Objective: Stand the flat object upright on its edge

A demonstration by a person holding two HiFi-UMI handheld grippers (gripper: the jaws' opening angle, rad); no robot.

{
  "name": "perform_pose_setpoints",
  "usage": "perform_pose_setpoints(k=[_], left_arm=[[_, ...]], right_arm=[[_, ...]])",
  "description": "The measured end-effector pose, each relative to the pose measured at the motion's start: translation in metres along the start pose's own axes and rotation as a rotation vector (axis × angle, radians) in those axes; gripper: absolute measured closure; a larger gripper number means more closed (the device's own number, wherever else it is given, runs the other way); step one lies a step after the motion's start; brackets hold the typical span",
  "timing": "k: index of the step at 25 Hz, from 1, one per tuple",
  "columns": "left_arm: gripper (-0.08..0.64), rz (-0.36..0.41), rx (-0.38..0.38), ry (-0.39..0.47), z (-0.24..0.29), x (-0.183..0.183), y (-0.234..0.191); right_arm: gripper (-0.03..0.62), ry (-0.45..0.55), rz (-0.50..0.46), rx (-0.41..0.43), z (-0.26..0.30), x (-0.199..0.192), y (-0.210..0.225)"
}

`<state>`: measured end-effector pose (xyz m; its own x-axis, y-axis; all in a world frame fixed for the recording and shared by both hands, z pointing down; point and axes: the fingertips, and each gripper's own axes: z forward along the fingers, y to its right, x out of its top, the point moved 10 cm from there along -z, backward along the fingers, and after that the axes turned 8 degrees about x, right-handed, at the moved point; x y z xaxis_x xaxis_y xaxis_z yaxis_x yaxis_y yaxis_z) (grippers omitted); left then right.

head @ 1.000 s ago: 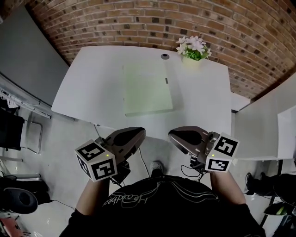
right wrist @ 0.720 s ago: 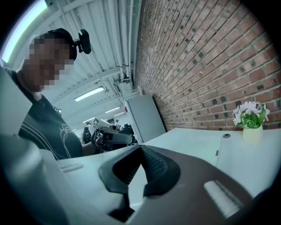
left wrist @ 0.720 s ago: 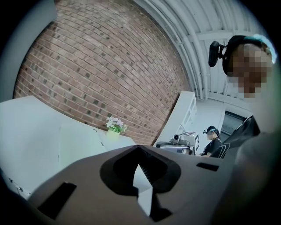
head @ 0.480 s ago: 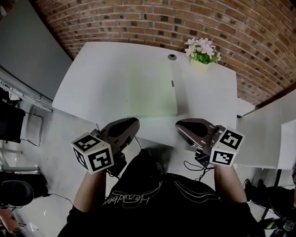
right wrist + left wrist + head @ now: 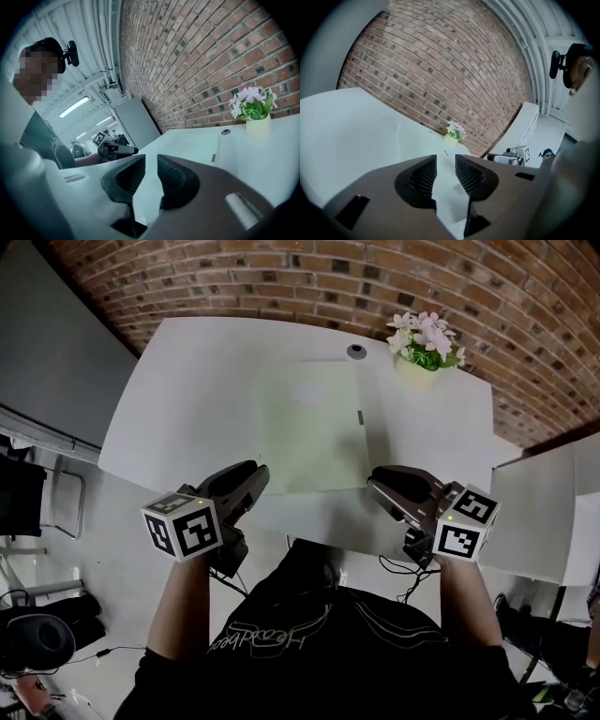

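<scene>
The left gripper [image 5: 253, 476] and the right gripper [image 5: 380, 480] hover side by side over the near edge of a white table [image 5: 178, 409], well apart from each other. On both, the ribbed jaws stand a narrow slit apart and are opening, with nothing between them and nothing touching the pads. Just beyond their tips, the flat object [image 5: 314, 427], a pale green board, lies flat on the middle of the table, its near edge close to the table's near edge. A small pot of white and pink flowers [image 5: 427, 337] stands at the far right corner, and a round grey grommet [image 5: 356, 352] sits beside the board's far corner. The head view alone shows the whole board and the person's black shirt. The left gripper view catches the other gripper off to its right; the right gripper view adds ceiling strip lights and distant people. A red brick wall [image 5: 281, 277] runs behind the table, a grey panel [image 5: 56, 343] stands at the left, and the floor is pale grey.
</scene>
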<state>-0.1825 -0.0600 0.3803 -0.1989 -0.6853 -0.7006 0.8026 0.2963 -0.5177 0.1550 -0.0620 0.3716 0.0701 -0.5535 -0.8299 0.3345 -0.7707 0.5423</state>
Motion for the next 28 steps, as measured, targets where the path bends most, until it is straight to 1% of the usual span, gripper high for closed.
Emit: perform_pose_setpoints(k=[1,2,5,8,11,13,15,19,21,24,28], left_arm=[[0.45,0.0,0.019,-0.002,0.005,0.005,-0.008],[0.418,0.0,0.035,-0.006,0.011,0.01,-0.016],[0.38,-0.029,0.044,-0.048,0.03,0.018,-0.039],[0.355,-0.056,0.043,-0.096,0.048,0.026,-0.059],[0.331,-0.065,0.044,-0.136,0.066,0.033,-0.077],[0.321,-0.068,0.07,-0.168,0.077,0.033,-0.09],[0.299,-0.079,0.096,-0.198,0.089,0.031,-0.103],[0.296,-0.151,0.073,-0.26,0.118,0.026,-0.122],[0.295,-0.17,0.086,-0.278,0.13,0.025,-0.131],[0.296,-0.22,0.096,-0.293,0.144,0.023,-0.142],[0.295,-0.228,0.084,-0.309,0.156,0.025,-0.145]], right_arm=[[0.518,0.004,0.015,-0.005,0.003,0.002,0.007],[0.518,0.011,0.033,-0.01,0.007,0.003,0.015],[0.498,0.014,0.081,-0.033,0.017,0.008,0.036],[0.461,-0.01,0.114,-0.069,0.029,0.011,0.056],[0.411,-0.039,0.145,-0.108,0.039,0.011,0.078],[0.407,-0.067,0.167,-0.131,0.044,0.008,0.094],[0.382,-0.093,0.2,-0.163,0.048,0.003,0.113],[0.365,-0.13,0.263,-0.221,0.054,-0.004,0.144],[0.361,-0.15,0.286,-0.246,0.059,-0.006,0.157],[0.354,-0.171,0.308,-0.278,0.063,-0.008,0.175],[0.353,-0.211,0.33,-0.297,0.071,-0.013,0.193]])
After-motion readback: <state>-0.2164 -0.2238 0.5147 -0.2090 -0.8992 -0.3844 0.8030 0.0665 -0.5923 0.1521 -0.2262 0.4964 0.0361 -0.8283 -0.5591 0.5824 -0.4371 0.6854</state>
